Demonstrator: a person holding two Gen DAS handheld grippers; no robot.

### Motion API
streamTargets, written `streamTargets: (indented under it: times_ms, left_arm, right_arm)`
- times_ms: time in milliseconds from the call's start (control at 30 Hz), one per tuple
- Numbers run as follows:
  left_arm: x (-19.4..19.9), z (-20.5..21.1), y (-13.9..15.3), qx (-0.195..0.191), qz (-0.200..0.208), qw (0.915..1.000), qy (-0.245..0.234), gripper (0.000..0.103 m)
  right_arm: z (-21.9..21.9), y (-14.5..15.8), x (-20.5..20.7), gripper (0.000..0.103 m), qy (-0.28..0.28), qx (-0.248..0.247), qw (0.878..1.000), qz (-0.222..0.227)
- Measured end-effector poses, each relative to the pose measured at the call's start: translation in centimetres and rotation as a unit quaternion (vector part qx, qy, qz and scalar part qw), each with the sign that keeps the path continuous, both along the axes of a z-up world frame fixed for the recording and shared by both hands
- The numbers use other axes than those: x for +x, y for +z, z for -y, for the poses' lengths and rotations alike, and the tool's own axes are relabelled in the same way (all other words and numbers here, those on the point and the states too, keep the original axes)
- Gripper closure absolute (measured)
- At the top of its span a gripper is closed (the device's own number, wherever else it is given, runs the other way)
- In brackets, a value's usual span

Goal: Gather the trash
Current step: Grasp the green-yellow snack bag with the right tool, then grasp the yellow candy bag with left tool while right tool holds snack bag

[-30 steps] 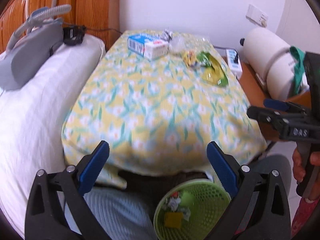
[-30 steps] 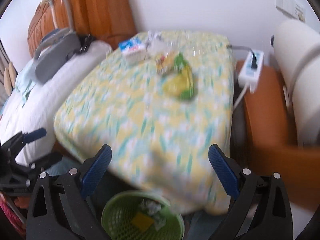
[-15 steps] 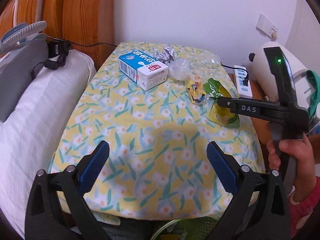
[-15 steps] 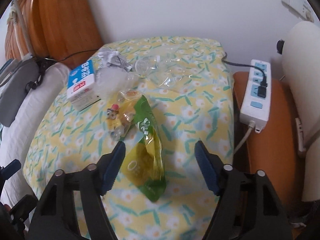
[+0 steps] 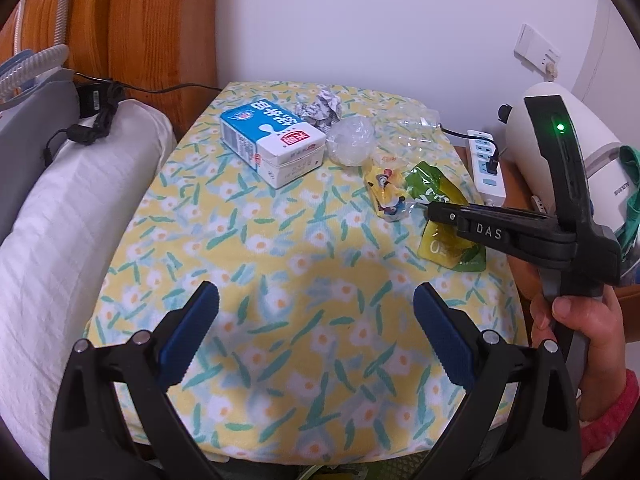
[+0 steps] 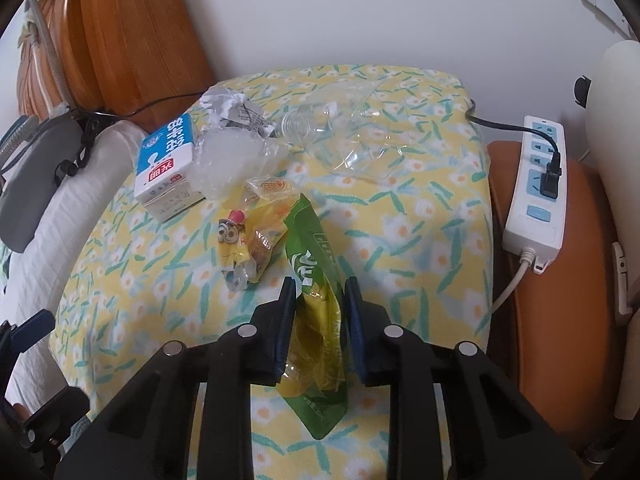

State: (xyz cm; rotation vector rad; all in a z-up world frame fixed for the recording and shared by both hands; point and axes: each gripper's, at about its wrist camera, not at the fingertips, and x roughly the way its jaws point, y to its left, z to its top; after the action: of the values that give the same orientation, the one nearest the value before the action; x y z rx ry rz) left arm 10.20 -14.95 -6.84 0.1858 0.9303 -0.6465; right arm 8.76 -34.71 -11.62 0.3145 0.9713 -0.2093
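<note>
A green drink pouch [image 6: 316, 316] lies on the flower-print cloth [image 6: 420, 240]. My right gripper [image 6: 319, 286] has its fingers closed against both sides of it; the pouch also shows in the left wrist view [image 5: 438, 196] under that gripper [image 5: 430, 210]. Near it lie a yellow cartoon wrapper [image 6: 248, 236], a clear crumpled plastic wad [image 6: 228, 160], a blue-and-white milk carton [image 6: 168, 164], a crumpled paper ball [image 6: 232, 110] and a clear plastic sheet [image 6: 352, 128]. My left gripper [image 5: 316, 316] is open and empty above the near part of the cloth.
A white pillow [image 5: 60, 240] and wooden headboard [image 5: 140, 20] are on the left. A white power strip [image 6: 538, 196] with a black plug lies on an orange surface at right, beside a white appliance [image 5: 572, 140]. A green basket's rim [image 5: 316, 472] peeks below the cloth's near edge.
My right gripper moved forward and down over the green pouch and closed on it. My left gripper moved forward over the cloth, so the basket dropped out of view.
</note>
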Motion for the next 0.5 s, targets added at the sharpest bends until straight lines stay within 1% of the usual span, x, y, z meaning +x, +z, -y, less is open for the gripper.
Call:
streamTargets:
  times_ms: [167,300,367,433,500]
  left_arm:
    - [0.8,2.6,-0.4,0.005,0.000,0.9999,-0.014,0.010]
    - [1.9,5.4,-0.8,0.002,0.000,0.9996,-0.028,0.010]
    - [2.7,6.8,-1.1,0.000,-0.007,0.9995,-0.031,0.012]
    - [3.6,8.2,-1.6,0.000,-0.018,0.9993,-0.032,0.020]
    - [4.4,9.4,-2.2,0.001,-0.029,0.9992,-0.028,0.022]
  right_arm:
    - [0.5,1.0,-1.3,0.079,-0.011,-0.003,1.000,0.013]
    - [1.3,2.0,-3.1,0.079,-0.033,-0.021,0.999,0.022]
    - [1.7,2.3,-3.8,0.079,-0.041,-0.025,0.999,0.023]
    - [2.1,2.4,-4.4,0.079,-0.045,-0.025,0.998,0.024]
    - [2.4,2.4,-4.8,0.079,-0.046,-0.025,0.998,0.025]
